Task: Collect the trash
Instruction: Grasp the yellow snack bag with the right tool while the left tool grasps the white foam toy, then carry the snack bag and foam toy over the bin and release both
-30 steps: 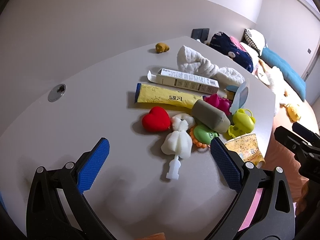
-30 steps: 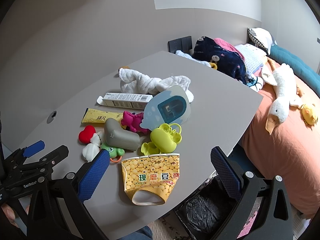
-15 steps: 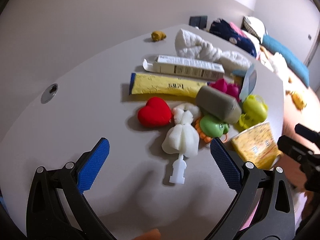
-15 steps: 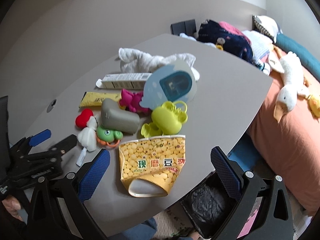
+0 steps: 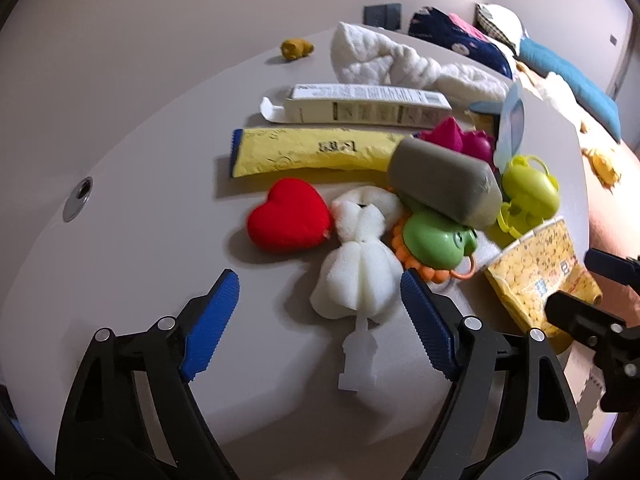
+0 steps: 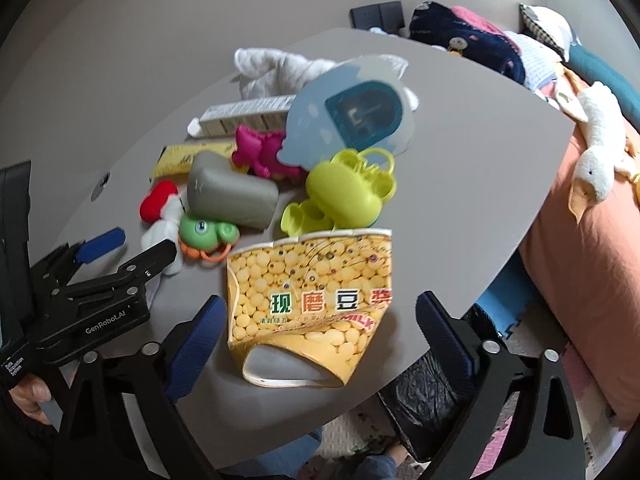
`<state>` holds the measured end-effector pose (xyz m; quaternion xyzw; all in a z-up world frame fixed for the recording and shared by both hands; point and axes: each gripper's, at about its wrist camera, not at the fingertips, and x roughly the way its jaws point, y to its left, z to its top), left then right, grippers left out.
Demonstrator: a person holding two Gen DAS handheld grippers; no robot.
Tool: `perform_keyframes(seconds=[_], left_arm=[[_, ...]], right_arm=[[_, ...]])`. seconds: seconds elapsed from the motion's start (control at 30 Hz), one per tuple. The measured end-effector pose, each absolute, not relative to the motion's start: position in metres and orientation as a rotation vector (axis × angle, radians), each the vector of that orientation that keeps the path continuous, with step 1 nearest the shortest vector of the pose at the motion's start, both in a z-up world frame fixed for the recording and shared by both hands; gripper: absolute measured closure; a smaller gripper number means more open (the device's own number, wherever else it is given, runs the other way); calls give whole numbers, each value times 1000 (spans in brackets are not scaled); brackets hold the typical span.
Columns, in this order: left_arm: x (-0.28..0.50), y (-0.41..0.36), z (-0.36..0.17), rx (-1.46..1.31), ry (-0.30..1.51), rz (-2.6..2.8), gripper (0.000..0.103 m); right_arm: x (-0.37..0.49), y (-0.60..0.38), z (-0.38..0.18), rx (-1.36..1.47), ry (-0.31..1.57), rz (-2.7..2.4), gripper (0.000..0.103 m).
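Observation:
A crushed yellow soy-milk paper cup [image 6: 308, 300] lies on the grey table [image 6: 460, 168] near its front edge; it also shows in the left wrist view [image 5: 540, 276]. My right gripper [image 6: 316, 340] is open, its blue pads either side of the cup, not touching. My left gripper [image 5: 320, 320] is open over a white sponge brush [image 5: 356, 280]. A yellow wrapper [image 5: 312, 152] and a white carton [image 5: 368, 108] lie behind. A black-lined trash bin [image 6: 432, 392] stands below the table edge.
Toys crowd the table: red heart [image 5: 290, 220], grey block [image 5: 444, 182], green rattle [image 5: 436, 240], lime toy [image 6: 348, 192], pink toy [image 6: 260, 152], blue card [image 6: 356, 116], white towel [image 5: 400, 64]. A bed [image 6: 580, 240] with plush toys lies right.
Both grippers have moved forward and down toward the table. The right one has closed in on the yellow cup, the left one on the white sponge brush. Nothing has been gripped.

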<state>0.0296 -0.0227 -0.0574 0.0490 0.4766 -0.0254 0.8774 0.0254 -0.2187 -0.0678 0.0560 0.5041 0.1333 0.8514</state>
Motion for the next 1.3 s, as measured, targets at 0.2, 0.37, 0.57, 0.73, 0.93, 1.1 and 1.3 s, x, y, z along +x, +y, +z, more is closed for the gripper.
perform_keyframes(seconds=[0.2, 0.37, 0.57, 0.73, 0.93, 1.1, 1.3], left_arm=[[30, -25, -63, 105, 996, -86, 35], [29, -27, -65, 75, 998, -151, 58], [24, -27, -62, 33, 989, -185, 75], [18, -21, -53, 22, 956, -171, 77], [11, -19, -30, 21, 901, -176, 77], [8, -29, -14, 33, 867, -191, 77], [1, -54, -3, 56, 843, -233, 77]], right_arm=[[25, -207, -74, 45, 1069, 294, 30], [26, -207, -73, 43, 1058, 324, 42], [28, -215, -72, 109, 1065, 358, 45], [25, -218, -62, 139, 1032, 378, 45], [19, -223, -43, 161, 979, 380, 45], [12, -236, -29, 177, 942, 364, 45], [0, -262, -20, 204, 920, 326, 45]])
